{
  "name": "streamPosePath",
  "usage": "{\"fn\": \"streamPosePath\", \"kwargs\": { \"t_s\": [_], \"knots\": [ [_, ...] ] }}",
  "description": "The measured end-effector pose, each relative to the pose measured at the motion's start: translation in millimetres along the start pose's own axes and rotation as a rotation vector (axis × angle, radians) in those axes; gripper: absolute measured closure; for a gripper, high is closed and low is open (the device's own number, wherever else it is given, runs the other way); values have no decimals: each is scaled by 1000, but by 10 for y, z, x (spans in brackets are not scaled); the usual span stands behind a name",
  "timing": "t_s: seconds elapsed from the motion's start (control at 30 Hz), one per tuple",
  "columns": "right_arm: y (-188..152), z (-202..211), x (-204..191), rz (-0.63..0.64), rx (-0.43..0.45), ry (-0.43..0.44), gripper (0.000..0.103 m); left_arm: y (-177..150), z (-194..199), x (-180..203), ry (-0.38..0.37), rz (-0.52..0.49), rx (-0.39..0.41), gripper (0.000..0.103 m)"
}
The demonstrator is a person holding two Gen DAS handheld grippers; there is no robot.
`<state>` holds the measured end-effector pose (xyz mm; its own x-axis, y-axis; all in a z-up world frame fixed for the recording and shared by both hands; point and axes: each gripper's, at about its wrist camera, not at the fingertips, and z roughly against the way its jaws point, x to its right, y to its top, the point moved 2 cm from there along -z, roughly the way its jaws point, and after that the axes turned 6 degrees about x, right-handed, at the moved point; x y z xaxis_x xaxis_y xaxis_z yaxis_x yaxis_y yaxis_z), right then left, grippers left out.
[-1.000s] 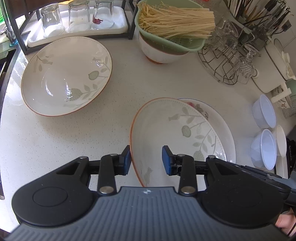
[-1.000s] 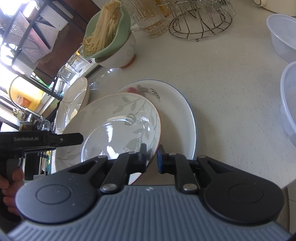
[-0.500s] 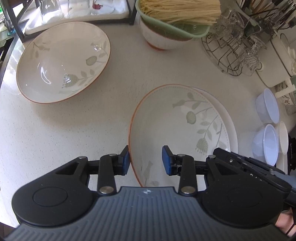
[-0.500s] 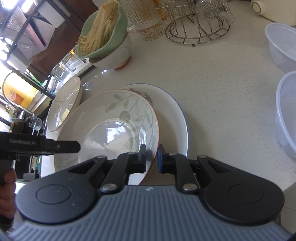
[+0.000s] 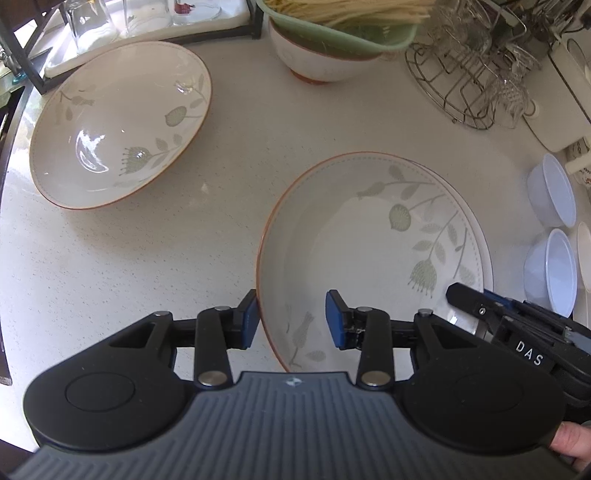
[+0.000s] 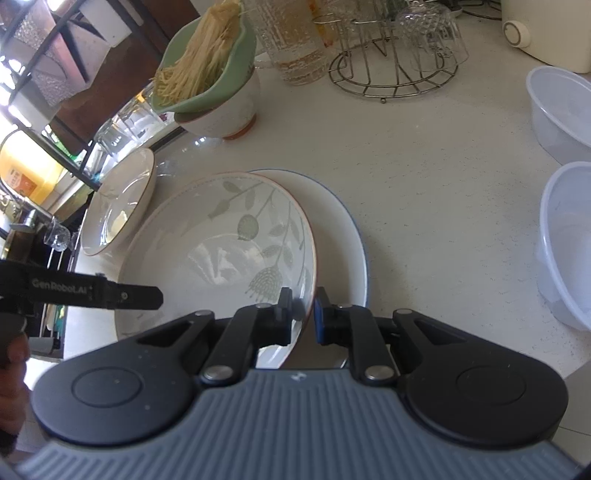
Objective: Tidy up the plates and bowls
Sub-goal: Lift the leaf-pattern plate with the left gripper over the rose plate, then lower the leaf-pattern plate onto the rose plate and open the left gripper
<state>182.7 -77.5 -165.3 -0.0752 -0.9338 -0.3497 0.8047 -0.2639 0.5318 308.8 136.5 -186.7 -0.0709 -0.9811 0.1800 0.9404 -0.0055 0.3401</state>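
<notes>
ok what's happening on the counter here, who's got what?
A person works two handheld grippers. The right gripper is shut on the near rim of the shallow cream leaf-patterned bowl with a brown edge, which sits over a white blue-rimmed plate. The left gripper is open, straddling the same bowl's rim on the opposite side, not gripping. A second matching bowl rests apart on the speckled white counter.

1. A bowl (image 5: 369, 251) sits on a plate (image 6: 343, 236) at lower centre of the counter (image 5: 240, 122).
2. A second bowl (image 5: 118, 122) lies apart at upper left.
3. A noodle bowl (image 5: 325, 48) stands at top centre.
4. A wire rack (image 5: 465, 88) stands at upper right.
5. Plastic tubs (image 5: 552, 254) line the right edge.
6. Glasses (image 5: 88, 22) stand on a tray behind the second bowl.
</notes>
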Motion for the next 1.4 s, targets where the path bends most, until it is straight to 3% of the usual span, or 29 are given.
{"fn": "streamPosePath", "kwargs": {
  "t_s": [0.33, 0.63, 0.83, 1.13, 1.4],
  "knots": [
    [-2, 48, 23, -1, 28, -33, 89, -17, 118, -34, -25, 11, 32, 60],
    [73, 218, -20, 13, 135, -66, 89, -37, 375, -15, -38, 17, 77, 60],
    [155, 434, -82, 27, 191, -30, 89, -40, 598, 24, -48, 24, 126, 60],
    [260, 823, -272, 126, 275, -8, 89, -47, 1114, 211, -44, -56, 300, 60],
    [279, 1147, -377, 182, 355, -17, 89, -137, 1481, 291, -44, -74, 379, 60]
  ]
}}
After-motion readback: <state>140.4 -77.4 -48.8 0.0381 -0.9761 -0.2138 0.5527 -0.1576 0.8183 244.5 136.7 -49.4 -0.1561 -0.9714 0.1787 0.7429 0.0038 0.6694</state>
